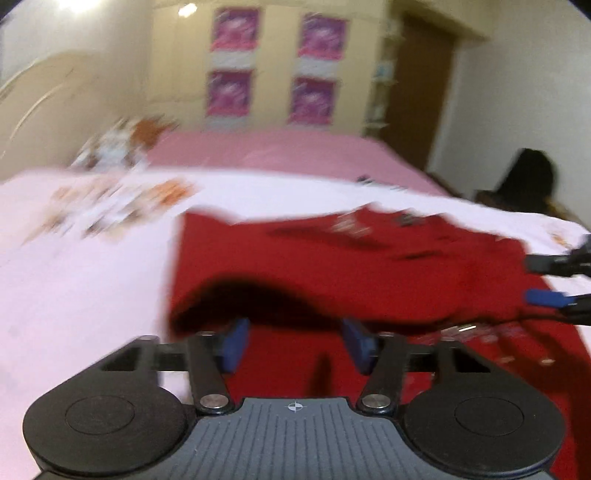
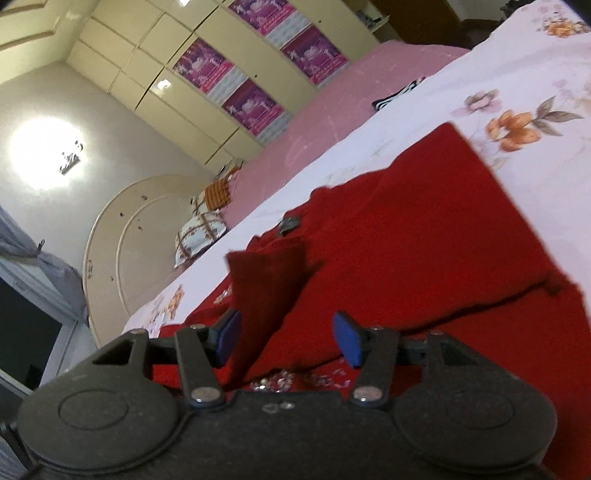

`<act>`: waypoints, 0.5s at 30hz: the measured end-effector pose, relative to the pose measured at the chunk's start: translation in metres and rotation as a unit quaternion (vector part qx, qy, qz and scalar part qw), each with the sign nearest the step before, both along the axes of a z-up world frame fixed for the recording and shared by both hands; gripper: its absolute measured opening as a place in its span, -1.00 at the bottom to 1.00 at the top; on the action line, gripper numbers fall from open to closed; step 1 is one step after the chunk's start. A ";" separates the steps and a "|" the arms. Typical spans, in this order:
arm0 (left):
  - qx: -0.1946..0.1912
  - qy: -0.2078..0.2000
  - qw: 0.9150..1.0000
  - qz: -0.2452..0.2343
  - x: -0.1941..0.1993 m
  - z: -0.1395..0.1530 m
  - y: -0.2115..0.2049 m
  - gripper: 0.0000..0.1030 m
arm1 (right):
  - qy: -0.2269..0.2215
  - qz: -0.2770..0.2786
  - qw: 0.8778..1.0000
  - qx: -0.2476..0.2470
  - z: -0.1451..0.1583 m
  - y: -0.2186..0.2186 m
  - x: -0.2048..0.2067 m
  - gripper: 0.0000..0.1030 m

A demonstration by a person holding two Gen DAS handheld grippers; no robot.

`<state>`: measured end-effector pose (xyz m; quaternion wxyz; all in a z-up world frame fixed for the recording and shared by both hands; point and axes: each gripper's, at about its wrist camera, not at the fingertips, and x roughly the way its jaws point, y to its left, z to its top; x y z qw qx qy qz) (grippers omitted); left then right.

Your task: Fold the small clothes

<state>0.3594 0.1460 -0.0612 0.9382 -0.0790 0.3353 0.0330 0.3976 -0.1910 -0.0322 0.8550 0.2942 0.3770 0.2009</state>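
Home bedroom: bed (image 2: 517, 85) under floral white sheet, pink cover beyond it; curved headboard (image 2: 122, 236) and pillows (image 2: 201, 230) at bed's head; cream wardrobe (image 2: 147, 70) with purple posters (image 1: 234, 29) behind bed.

floral white sheet (image 2: 517, 92) | pink bedcover (image 1: 280, 151) | purple posters (image 2: 251, 103) on cream wardrobe (image 2: 147, 74) | patterned pillow (image 2: 199, 232)

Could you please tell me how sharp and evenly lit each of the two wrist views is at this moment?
Left wrist view: heavy motion blur smears the red garment, the floral sheet and the wall posters; a dark shadow lies under the garment's raised fold. Right wrist view: sharper but strongly tilted; the wall lamp blows out into white glare, and fisheye bends the wardrobe.
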 end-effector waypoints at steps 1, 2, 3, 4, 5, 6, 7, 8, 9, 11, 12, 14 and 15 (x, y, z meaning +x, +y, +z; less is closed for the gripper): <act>-0.004 0.008 1.000 0.014 -0.002 -0.003 0.010 0.06 | -0.003 0.001 1.000 -0.004 0.002 0.004 0.001 0.09; -0.007 0.014 1.000 0.024 -0.004 -0.005 0.019 0.06 | -0.005 0.003 1.000 -0.007 0.003 0.008 0.002 0.09; -0.012 0.017 0.999 0.027 -0.005 -0.007 0.024 0.06 | -0.005 0.007 1.000 -0.011 0.004 0.013 0.003 0.09; -0.018 0.021 0.999 0.029 -0.006 -0.010 0.028 0.06 | -0.004 0.008 1.000 -0.019 0.006 0.019 0.005 0.09; -0.021 0.024 0.999 0.031 -0.006 -0.012 0.031 0.06 | -0.001 0.008 1.000 -0.030 0.006 0.023 0.007 0.09; -0.023 0.026 0.999 0.031 -0.006 -0.015 0.032 0.06 | 0.005 0.006 0.999 -0.037 0.007 0.027 0.009 0.08; -0.025 0.026 0.999 0.032 -0.007 -0.016 0.033 0.06 | 0.011 0.004 0.999 -0.040 0.006 0.029 0.010 0.08; -0.027 0.025 0.999 0.032 -0.008 -0.017 0.033 0.06 | 0.019 0.000 0.999 -0.044 0.004 0.029 0.009 0.07; -0.029 0.025 0.999 0.031 -0.004 -0.020 0.035 0.06 | 0.024 -0.005 0.999 -0.045 0.004 0.029 0.009 0.07; -0.032 0.024 0.999 0.030 -0.005 -0.021 0.037 0.06 | 0.039 -0.021 0.998 -0.036 0.000 0.020 0.006 0.07; -0.032 0.024 0.999 0.029 -0.001 -0.022 0.037 0.06 | 0.049 -0.027 0.998 -0.021 -0.004 0.015 0.006 0.07; -0.033 0.024 0.999 0.027 0.005 -0.023 0.035 0.06 | 0.060 -0.029 0.998 -0.004 -0.013 0.012 0.010 0.06; -0.033 0.025 0.999 0.026 0.006 -0.022 0.035 0.06 | 0.062 -0.030 0.998 0.000 -0.016 0.012 0.013 0.04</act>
